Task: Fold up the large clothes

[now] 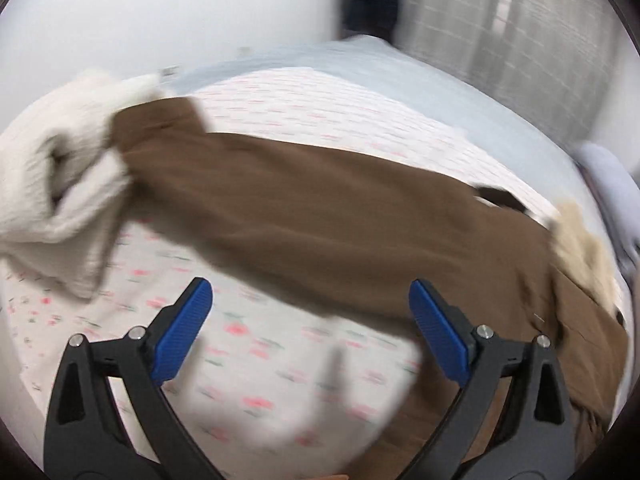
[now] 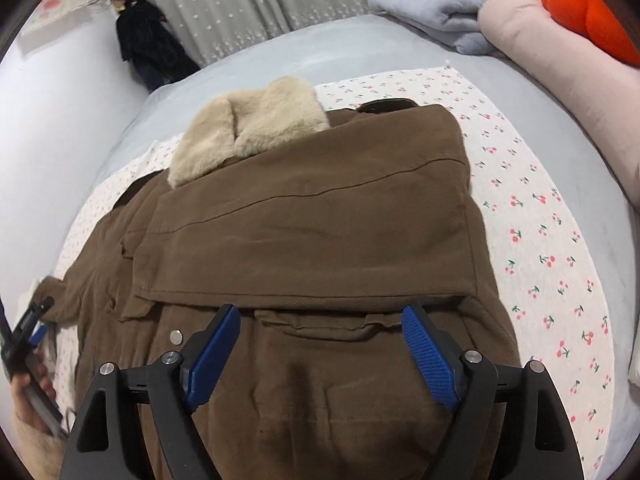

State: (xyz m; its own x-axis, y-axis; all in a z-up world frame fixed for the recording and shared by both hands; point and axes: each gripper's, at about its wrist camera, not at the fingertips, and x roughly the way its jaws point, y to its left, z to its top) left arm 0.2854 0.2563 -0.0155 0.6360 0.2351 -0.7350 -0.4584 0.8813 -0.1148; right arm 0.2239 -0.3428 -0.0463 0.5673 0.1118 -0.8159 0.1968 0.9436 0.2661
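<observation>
A brown coat [image 2: 312,232] with a cream fur collar [image 2: 248,128] lies on a cherry-print sheet [image 2: 540,240]. One side is folded over its body. My right gripper [image 2: 320,320] hangs just above the coat's front, open, with nothing between its blue pads [image 2: 428,356]. In the blurred left wrist view the coat [image 1: 320,216] stretches across the sheet [image 1: 256,360], its collar [image 1: 580,248] at the right. My left gripper [image 1: 310,292] is open over the sheet near the coat's edge, nothing in it. It also shows at the left rim of the right wrist view, left gripper [image 2: 28,328], in a hand.
A cream knitted garment [image 1: 60,184] lies at the coat's left end. A grey folded blanket [image 2: 436,4], a pink pillow [image 2: 560,72] and an orange plush [image 2: 588,12] sit at the bed's far right. A dark garment [image 2: 148,44] hangs by the curtain.
</observation>
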